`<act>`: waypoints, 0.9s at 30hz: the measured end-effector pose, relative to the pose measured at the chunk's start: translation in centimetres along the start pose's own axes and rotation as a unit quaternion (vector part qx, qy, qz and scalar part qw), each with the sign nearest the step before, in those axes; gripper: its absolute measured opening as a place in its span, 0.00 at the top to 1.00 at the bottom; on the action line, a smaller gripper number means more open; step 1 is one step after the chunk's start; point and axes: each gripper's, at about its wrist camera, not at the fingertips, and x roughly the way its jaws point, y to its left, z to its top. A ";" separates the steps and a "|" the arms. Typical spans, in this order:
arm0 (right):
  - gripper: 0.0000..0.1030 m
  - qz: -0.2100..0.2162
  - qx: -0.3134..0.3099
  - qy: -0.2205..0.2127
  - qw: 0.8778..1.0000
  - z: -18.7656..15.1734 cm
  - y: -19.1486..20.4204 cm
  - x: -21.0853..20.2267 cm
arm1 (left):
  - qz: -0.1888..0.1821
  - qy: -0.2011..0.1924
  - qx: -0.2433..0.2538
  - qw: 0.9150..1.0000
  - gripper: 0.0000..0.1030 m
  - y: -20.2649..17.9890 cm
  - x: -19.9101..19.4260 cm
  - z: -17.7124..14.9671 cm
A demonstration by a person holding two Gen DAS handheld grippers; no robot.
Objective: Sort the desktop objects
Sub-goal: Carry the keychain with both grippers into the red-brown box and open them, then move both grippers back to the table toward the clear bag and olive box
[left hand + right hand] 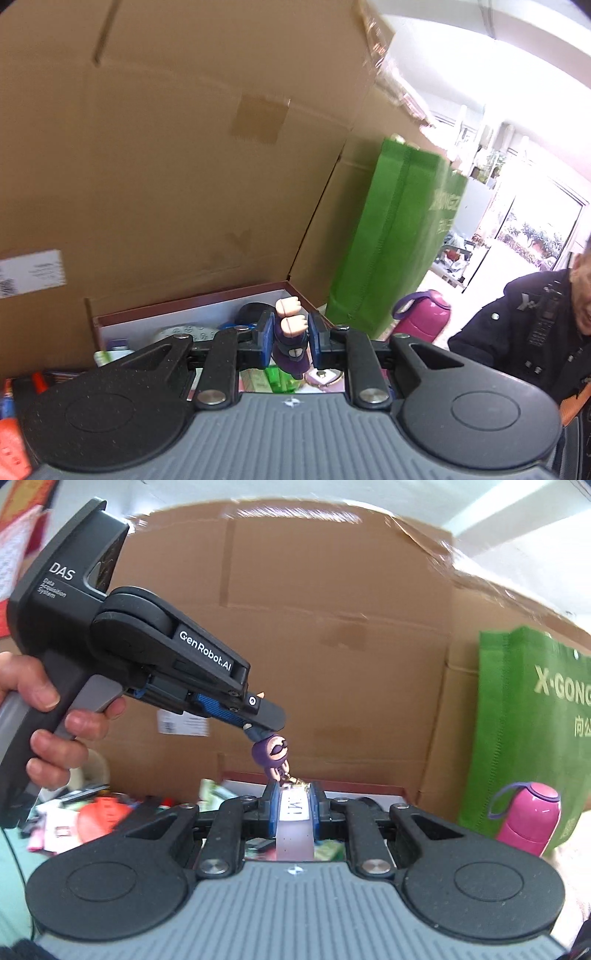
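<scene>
So both tools hang over the red-rimmed tray (pixel 192 299) by the big cardboard box (pixel 166 147). Left gripper (pixel 290 338) is clamped on the purple figurine (pixel 290 343); right gripper (pixel 293 808) pinches its translucent tag (pixel 293 827). I'd lower them together, keeping the gold clasp (pixel 297 782) slack.

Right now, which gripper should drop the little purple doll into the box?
Probably the left gripper: it is shut on the purple doll, above the box. The right gripper pinches only the attached tag.
</scene>
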 end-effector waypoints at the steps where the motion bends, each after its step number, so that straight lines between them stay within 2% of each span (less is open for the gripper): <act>1: 0.85 -0.005 0.002 0.006 1.000 -0.2 -0.6 0.8 | 0.000 0.004 -0.002 1.000 0.81 0.1 1.0 0.0; 6: 0.85 -0.014 0.005 0.038 0.999 -1.1 -2.9 4.6 | 0.004 0.019 -0.016 1.000 0.81 1.0 5.5 -0.3; 9: 0.85 -0.022 0.000 0.037 0.999 -1.4 -3.9 6.2 | 0.006 0.026 -0.030 0.999 0.81 1.6 7.5 -0.6; 13: 0.85 -0.036 0.000 0.041 0.999 -1.9 -4.9 8.6 | 0.011 0.023 -0.025 0.999 0.81 2.0 9.1 -1.3; 14: 0.85 -0.038 -0.004 0.048 0.998 -2.3 -5.0 9.2 | 0.017 0.014 -0.020 1.000 0.77 2.2 9.2 -1.5; 15: 0.85 -0.042 -0.009 0.056 0.998 -2.7 -5.1 9.9 | 0.021 0.007 -0.014 1.000 0.55 2.3 9.1 -1.8; 16: 0.84 -0.053 -0.014 0.065 0.996 -3.3 -5.1 10.7 | 0.026 0.005 -0.011 1.000 0.40 2.4 8.8 -2.0; 17: 0.76 -0.063 -0.019 0.076 0.995 -3.8 -5.1 11.3 | 0.033 0.000 -0.007 0.999 0.14 2.4 8.3 -2.3; 18: 0.66 -0.072 -0.022 0.092 0.993 -4.3 -5.0 11.8 | 0.039 -0.014 0.001 0.999 0.06 2.4 7.5 -2.7; 19: 0.50 -0.080 -0.026 0.102 0.991 -4.7 -4.8 11.9 | 0.042 -0.030 0.016 0.999 0.05 2.3 6.8 -3.0; 22: 0.25 -0.102 -0.033 0.089 0.990 -5.4 -3.7 10.8 | 0.053 -0.049 0.057 0.996 0.02 1.8 5.1 -3.6; 23: 0.19 -0.101 -0.029 0.082 0.991 -5.2 -3.5 10.4 | 0.056 -0.050 0.059 0.995 0.02 1.8 4.6 -3.8; 25: 0.17 -0.088 -0.014 0.063 0.994 -5.1 -2.8 9.1 | 0.061 -0.044 0.054 0.996 0.02 1.8 3.8 -4.1; 27: 0.14 -0.080 0.003 0.065 0.995 -4.8 -2.1 8.3 | 0.067 -0.039 0.049 0.996 0.02 1.7 2.6 -4.6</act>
